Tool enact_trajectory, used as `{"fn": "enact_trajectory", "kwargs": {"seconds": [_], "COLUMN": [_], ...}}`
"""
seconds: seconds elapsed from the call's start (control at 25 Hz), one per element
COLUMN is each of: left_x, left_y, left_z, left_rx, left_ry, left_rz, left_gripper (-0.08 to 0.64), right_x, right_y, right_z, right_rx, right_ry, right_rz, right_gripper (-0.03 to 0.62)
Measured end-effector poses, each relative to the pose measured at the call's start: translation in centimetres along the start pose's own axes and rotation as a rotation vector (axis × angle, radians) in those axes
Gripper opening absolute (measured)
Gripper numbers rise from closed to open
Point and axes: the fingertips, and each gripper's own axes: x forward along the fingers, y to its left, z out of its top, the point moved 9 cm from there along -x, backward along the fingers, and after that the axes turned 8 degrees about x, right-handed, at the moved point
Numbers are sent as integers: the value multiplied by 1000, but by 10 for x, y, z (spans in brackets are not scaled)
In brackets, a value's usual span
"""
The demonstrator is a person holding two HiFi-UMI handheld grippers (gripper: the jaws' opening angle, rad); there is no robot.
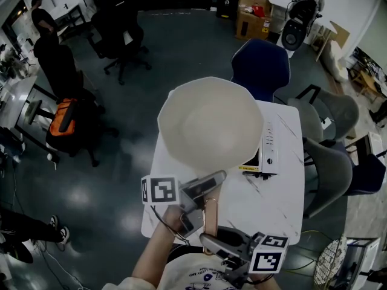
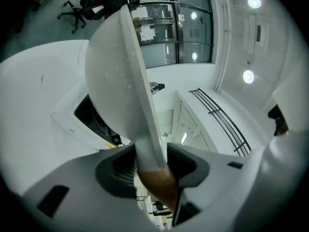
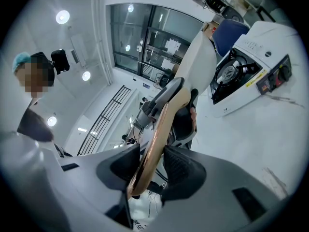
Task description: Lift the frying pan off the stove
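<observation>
Head view. Shows a white frying pan (image 1: 211, 122) raised over the far half of the white table (image 1: 275, 207), spilling past its left edge and covering most of the stove (image 1: 269, 150), which peeks out toward the right edge. Shows the copper-toned handle (image 1: 210, 217) running back toward the near edge. Finds the left claw (image 1: 204, 193) clenched on the handle close to the pan, and the right claw (image 1: 213, 240) clenched on it nearer the handle's end. Office chairs on the dark floor (image 1: 151, 59) beyond.

Left gripper view. Looks along the left claw (image 2: 150, 161): both pads pressed on the handle (image 2: 157, 180) just where the white neck meets the brown grip. Sees the frying pan (image 2: 116, 71) edge-on, tilted, clear of the stove (image 2: 91, 120), with its dark cooktop showing below the pan's rim.

Right gripper view. Looks along the right claw (image 3: 150, 166): grasping the handle (image 3: 159, 134) from both sides. Finds the left claw (image 3: 166, 98) farther up the same handle, then the frying pan (image 3: 203, 57), apart from the stove (image 3: 246, 76) sitting on the table (image 3: 270, 144) with its round burner exposed.
</observation>
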Motion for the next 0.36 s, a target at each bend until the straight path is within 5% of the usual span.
{"fn": "enact_trajectory", "kwargs": {"seconds": [0.36], "left_x": [0], "left_y": [2], "left_z": [1], "left_rx": [-3], "left_ry": [5], "left_rz": [11], "left_gripper": [176], "right_x": [1], "right_y": [-1], "right_z": [0], "right_rx": [8], "right_ry": [0], "right_rz": [2], "right_gripper": [160]}}
